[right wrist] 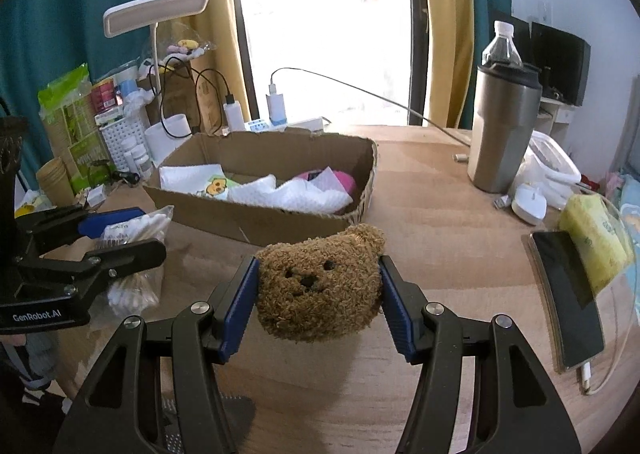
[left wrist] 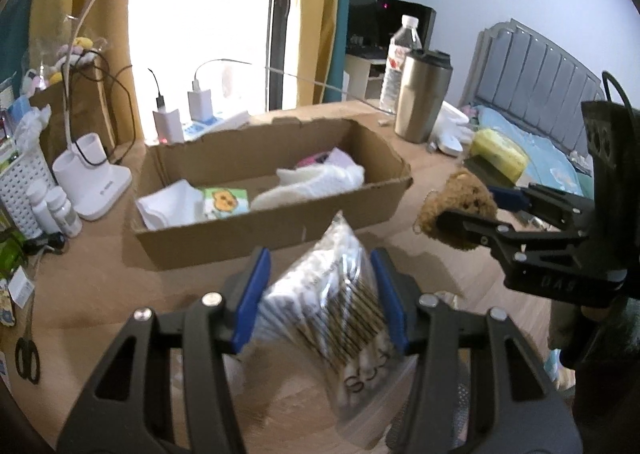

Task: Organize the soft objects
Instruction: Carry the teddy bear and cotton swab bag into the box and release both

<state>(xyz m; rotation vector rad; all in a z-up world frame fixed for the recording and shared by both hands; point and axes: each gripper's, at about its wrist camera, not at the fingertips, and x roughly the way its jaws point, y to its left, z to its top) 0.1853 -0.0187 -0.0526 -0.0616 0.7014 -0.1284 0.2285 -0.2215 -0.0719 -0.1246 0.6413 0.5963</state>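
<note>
Above the worktop (right wrist: 440, 213), the left gripper (left wrist: 322, 302) had its fingers clamped on a clear bag of cotton swabs (left wrist: 340, 294), while the right gripper (right wrist: 318, 306) squeezed a brown plush bear head (right wrist: 320, 282), both just before the cardboard box (right wrist: 256, 213).

The left wrist view is taken from just behind the left gripper (left wrist: 322, 300), angled down across the wooden table (left wrist: 100, 294); the right wrist view is taken likewise; the cardboard box (right wrist: 260, 213) is shared, seen near in both.
</note>
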